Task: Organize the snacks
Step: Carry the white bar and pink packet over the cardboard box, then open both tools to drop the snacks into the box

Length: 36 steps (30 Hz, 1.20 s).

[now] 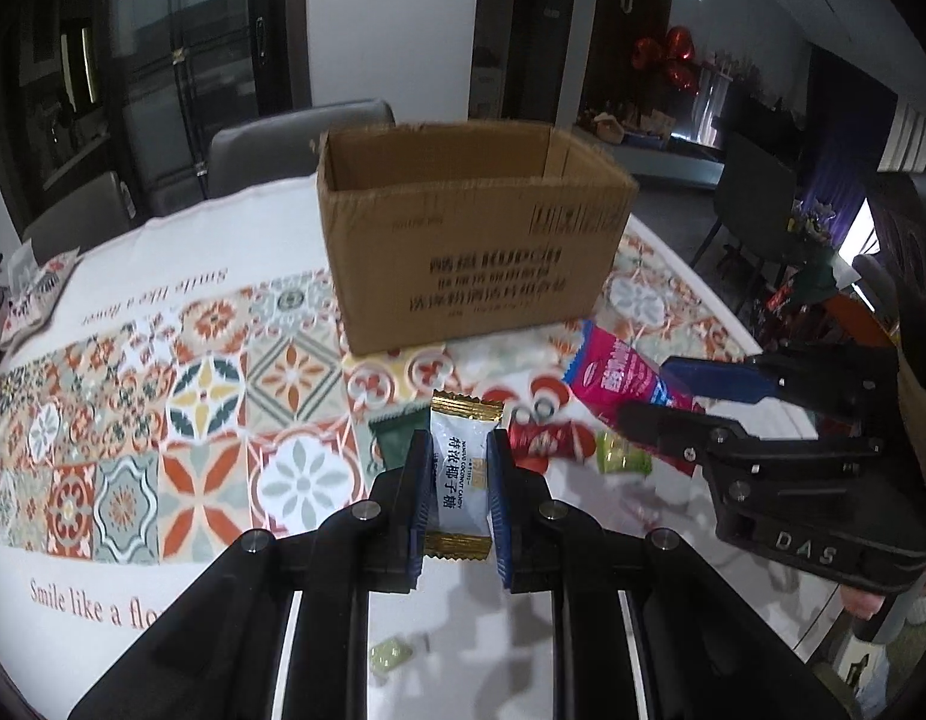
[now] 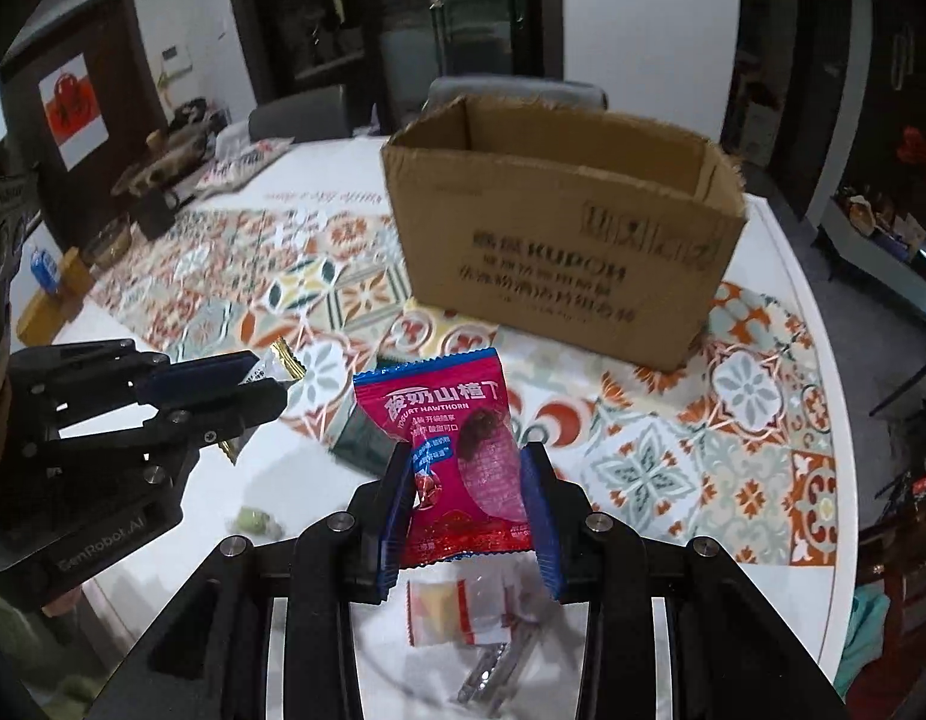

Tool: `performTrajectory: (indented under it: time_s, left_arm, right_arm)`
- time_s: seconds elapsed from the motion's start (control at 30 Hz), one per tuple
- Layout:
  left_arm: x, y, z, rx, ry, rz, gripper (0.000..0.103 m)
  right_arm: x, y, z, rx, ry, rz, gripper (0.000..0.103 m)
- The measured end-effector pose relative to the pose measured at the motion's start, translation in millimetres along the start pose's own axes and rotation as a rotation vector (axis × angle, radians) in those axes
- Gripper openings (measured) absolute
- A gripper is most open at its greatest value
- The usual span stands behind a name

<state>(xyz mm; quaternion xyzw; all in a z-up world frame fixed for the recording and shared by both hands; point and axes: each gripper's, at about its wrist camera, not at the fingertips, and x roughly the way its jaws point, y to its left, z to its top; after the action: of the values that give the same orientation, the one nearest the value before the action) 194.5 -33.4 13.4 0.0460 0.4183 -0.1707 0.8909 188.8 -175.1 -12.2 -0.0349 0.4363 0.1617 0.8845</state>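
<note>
Two snacks are up off the table at once. The left gripper [image 1: 460, 468] is pinching a white coconut candy [image 1: 457, 474] with gold crimped ends, blue pads pressed flat on both its long sides, one gold end poking out beyond the tips. Beside it to the right, the right gripper [image 2: 466, 480] is clamped on a magenta yogurt hawthorn packet [image 2: 457, 450], pads on its two sides, the packet's serrated top edge standing well clear of the fingertips. The two tools hang close together but apart, both angled down at the table.

Straight ahead, farther across the table, sits the open cardboard box [image 1: 463, 240], flaps gone, top rim ragged, its printed wall facing the grippers. Between the box and the held sweets there is bare patterned tablecloth [image 1: 163, 390], so the way to the box's near wall lies open.

Down on the cloth under the grippers lie more loose sweets: a dark green wrapper [image 1: 394, 438], a red packet [image 1: 547, 441], a light green candy [image 1: 622, 456], another small pale green one [image 1: 391, 657] nearest of all, and a clear sachet with a red stripe [image 2: 457, 612] under the right tool.

The table's rounded edge curves off to the right; grey chairs [image 1: 295, 138] stand at the far side behind the box.
</note>
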Motion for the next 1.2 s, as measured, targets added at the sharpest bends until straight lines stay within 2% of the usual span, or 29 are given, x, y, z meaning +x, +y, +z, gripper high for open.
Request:
performTrajectory:
  time_s: [0.37,0.63,0.93,1.2]
  left_arm:
    - [-8.4,-6.8,60.1,0.026,-0.073,0.004,0.019]
    - [-2.2,1.2,101.2,0.004,-0.078,-0.002,0.019]
    - [23.3,11.4,144.3,-0.005,-0.059,0.0,0.019]
    - [57.0,24.7,171.8,-0.063,-0.058,-0.007,0.019]
  right_arm:
    - [-23.5,-22.5,36.6,0.082,-0.11,0.006,0.037]
    - [-32.0,-39.0,75.9,0.1,-0.161,-0.027,0.037]
    - [-24.0,-54.8,112.4,0.102,-0.173,-0.049,0.037]
    - [-6.3,-69.4,144.7,0.102,-0.177,-0.075,0.037]
